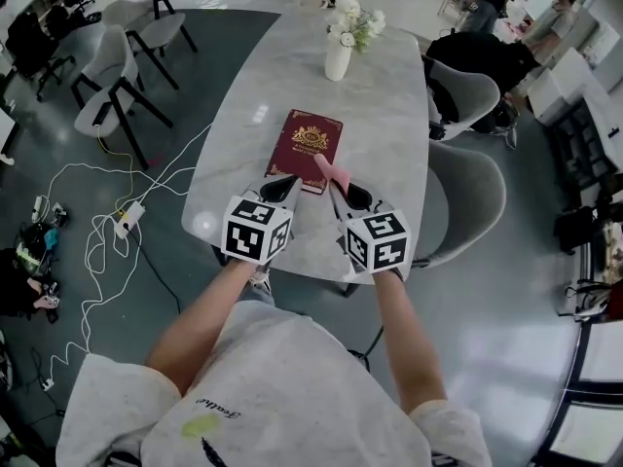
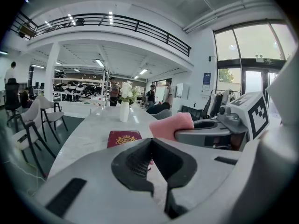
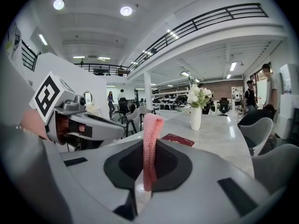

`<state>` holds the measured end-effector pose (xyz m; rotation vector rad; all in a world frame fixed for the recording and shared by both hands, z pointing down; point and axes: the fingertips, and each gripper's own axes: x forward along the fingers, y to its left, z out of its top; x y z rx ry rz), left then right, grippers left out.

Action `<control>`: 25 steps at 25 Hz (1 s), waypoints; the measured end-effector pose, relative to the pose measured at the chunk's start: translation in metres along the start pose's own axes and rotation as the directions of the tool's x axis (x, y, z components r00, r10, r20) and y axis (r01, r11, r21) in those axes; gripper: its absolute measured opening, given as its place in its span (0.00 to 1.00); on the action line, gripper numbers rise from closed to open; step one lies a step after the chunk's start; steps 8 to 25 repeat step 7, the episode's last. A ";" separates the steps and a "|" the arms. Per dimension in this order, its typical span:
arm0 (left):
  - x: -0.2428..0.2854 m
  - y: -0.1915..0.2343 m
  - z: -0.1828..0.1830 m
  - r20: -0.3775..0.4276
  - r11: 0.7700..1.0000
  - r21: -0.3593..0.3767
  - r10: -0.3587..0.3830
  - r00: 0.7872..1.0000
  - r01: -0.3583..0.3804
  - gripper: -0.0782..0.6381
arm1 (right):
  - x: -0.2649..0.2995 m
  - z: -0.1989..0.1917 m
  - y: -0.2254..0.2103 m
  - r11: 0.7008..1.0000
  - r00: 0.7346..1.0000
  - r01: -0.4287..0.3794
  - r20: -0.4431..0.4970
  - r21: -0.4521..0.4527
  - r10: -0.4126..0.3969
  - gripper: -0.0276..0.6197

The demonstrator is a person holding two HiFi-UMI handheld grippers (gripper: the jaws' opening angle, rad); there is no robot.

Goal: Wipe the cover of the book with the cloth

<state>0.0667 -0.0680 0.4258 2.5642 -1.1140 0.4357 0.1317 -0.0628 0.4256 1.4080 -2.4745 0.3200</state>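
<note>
The book (image 1: 305, 149), dark red with a gold crest on its cover, is lying flat and closed on the marble table (image 1: 394, 144), and everything else is placing itself around it. The left gripper (image 1: 284, 185) is hovering at the book's near edge, close to its near left corner. Its jaws are pressing together with nothing between them. The right gripper (image 1: 336, 187) is sitting just beside it at the book's near right corner, jaws clamping down on the pink cloth (image 1: 334, 170). The cloth is sticking out past the jaw tips as a narrow folded strip, and its free end is reaching over that corner of the cover. Whether it is touching the cover, I cannot tell. Beyond the book's far edge, well apart from it, a white vase (image 1: 337, 62) is standing upright and holding white flowers (image 1: 353, 22). To the book's right, off the table's edge, a grey chair (image 1: 469, 195) is standing.
</note>
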 end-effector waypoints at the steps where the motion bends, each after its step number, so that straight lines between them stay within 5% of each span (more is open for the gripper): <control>1: 0.000 0.000 0.000 -0.001 1.000 0.000 0.000 1.000 0.000 0.12 | 0.000 0.000 0.000 1.000 1.000 -0.001 0.000 0.000 0.001 0.07; 25: -0.001 -0.001 -0.002 -0.004 1.000 0.000 -0.003 1.000 0.003 0.12 | 0.001 -0.001 0.003 1.000 1.000 -0.005 0.000 0.003 0.005 0.07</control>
